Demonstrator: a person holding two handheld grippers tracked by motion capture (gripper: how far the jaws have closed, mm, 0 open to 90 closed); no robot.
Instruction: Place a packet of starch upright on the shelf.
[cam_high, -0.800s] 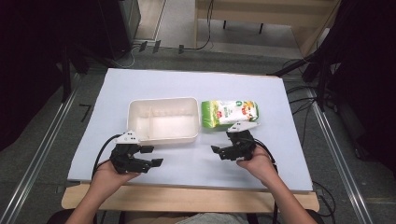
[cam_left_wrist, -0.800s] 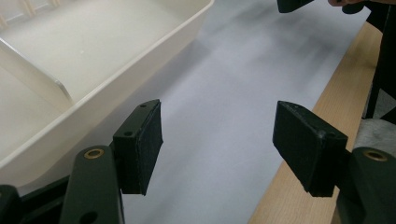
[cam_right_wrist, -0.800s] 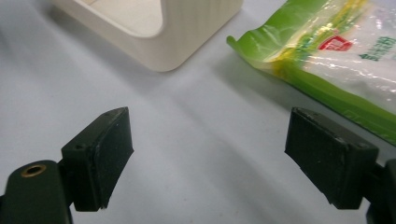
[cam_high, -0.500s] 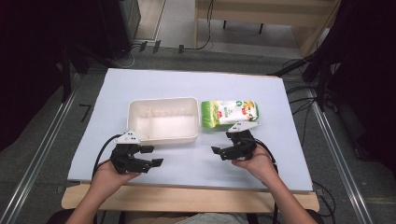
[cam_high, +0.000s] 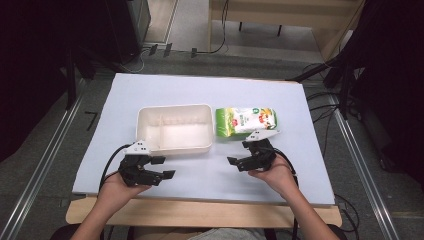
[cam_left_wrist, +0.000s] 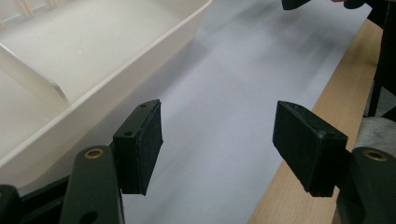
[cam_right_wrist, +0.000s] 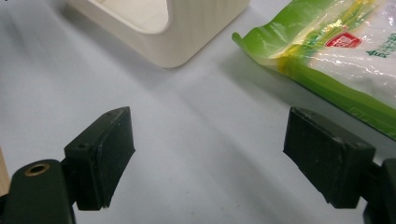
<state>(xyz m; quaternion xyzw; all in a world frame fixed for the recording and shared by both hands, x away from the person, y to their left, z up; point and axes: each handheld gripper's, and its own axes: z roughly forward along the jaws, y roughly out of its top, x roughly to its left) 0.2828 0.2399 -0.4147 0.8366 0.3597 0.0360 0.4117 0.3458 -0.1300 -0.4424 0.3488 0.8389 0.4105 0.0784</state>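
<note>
A white two-compartment tray (cam_high: 145, 112) lies mid-table with nothing in it. Right beside it lies a green and white bag (cam_high: 245, 121), flat on the sheet. My left gripper (cam_high: 165, 167) rests open in front of the tray's near left corner, jaws pointing right. In the left gripper view the gripper (cam_left_wrist: 219, 144) holds nothing, and the tray (cam_left_wrist: 93, 51) is at the upper left. My right gripper (cam_high: 239, 153) is open just in front of the bag, jaws pointing left. Its own view shows the gripper (cam_right_wrist: 210, 154) wide apart, the bag (cam_right_wrist: 336, 51) ahead right, and the tray's corner (cam_right_wrist: 187, 28) ahead.
A pale blue sheet (cam_high: 200, 90) covers the table, with a wooden edge (cam_high: 200, 212) along the near side. Cables (cam_high: 320, 95) run on the floor at the right. Bare sheet lies between the two grippers.
The right gripper has drifted slightly to the right. The left gripper, tray and bag are where they were.
</note>
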